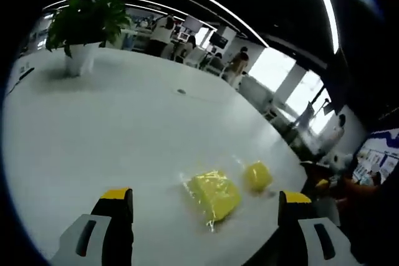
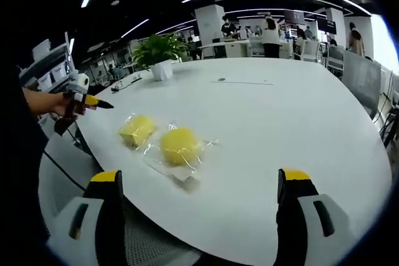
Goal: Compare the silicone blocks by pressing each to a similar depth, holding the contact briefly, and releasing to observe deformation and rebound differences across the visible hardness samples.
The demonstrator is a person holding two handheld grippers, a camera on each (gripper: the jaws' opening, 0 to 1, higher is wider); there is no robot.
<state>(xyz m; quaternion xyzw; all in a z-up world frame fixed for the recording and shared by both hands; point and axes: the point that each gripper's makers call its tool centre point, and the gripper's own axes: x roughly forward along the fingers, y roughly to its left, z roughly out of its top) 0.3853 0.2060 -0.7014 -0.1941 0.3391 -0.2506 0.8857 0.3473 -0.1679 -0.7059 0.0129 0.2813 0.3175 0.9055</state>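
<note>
1. Left gripper view: the left gripper (image 1: 206,207) hangs over the near edge of a large white table (image 1: 93,135) with its two yellow-tipped jaws spread wide and nothing between them.
2. Two yellow blocks lie on the table in clear plastic wrap; the larger block (image 1: 214,194) sits just ahead of the jaws, between them and closer to the right one; the smaller block (image 1: 257,175) lies just beside it, nearer the table edge; the two are apart, not touching.
3. A potted plant (image 1: 84,26) stands at the far side of the table; people sit at desks behind it.
4. Right gripper view: the right gripper (image 2: 198,191) is held above the table (image 2: 299,123) edge, jaws wide apart and empty; neither jaw touches a block.
5. Here the blocks lie ahead of the jaws and toward the left; the rounder block (image 2: 180,146) is nearer the gripper; the squarer block (image 2: 138,129) lies beside it, further left.
6. At the left edge a person's hand (image 2: 62,103) holds the other gripper, its yellow tip pointing toward the table; whether that one touches anything I cannot tell.
7. The plant (image 2: 160,51) stands well beyond the blocks.
</note>
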